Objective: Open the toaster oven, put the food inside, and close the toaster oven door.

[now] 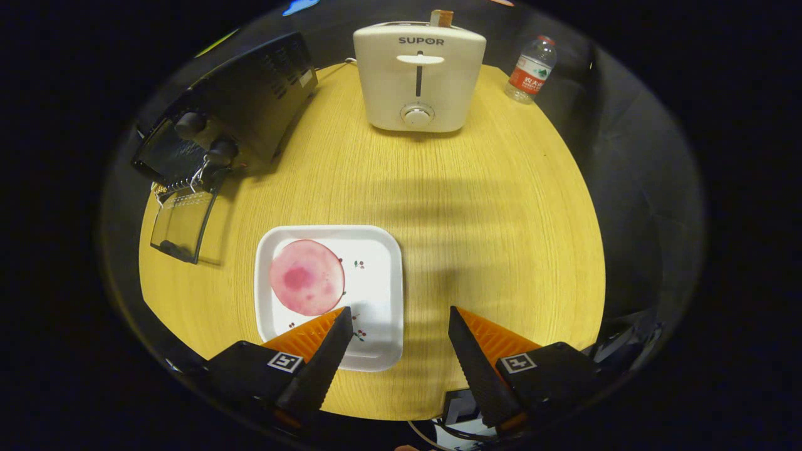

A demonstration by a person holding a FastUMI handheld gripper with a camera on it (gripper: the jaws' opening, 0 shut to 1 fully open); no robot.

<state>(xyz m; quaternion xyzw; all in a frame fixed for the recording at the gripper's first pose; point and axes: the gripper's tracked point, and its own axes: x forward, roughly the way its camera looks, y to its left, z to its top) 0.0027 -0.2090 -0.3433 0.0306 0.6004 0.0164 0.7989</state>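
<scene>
A black toaster oven [250, 100] stands at the far left of the yellow wooden table [476, 207]. Its glass door [182, 225] hangs open and lies flat over the table, with a wire rack showing at the mouth. A round pink slice of food [306, 277] lies on a white square plate [376, 275], just ahead of my left finger [326, 351]. My gripper [398, 313] is open above the table's near edge, and nothing is between its fingers. The left finger overlaps the plate's near corner in the view.
A white pop-up toaster [418, 78] with a slice of bread [442, 17] in its slot stands at the far middle of the table. A plastic water bottle [531, 69] stands at the far right. Cables [438, 432] lie below the near edge.
</scene>
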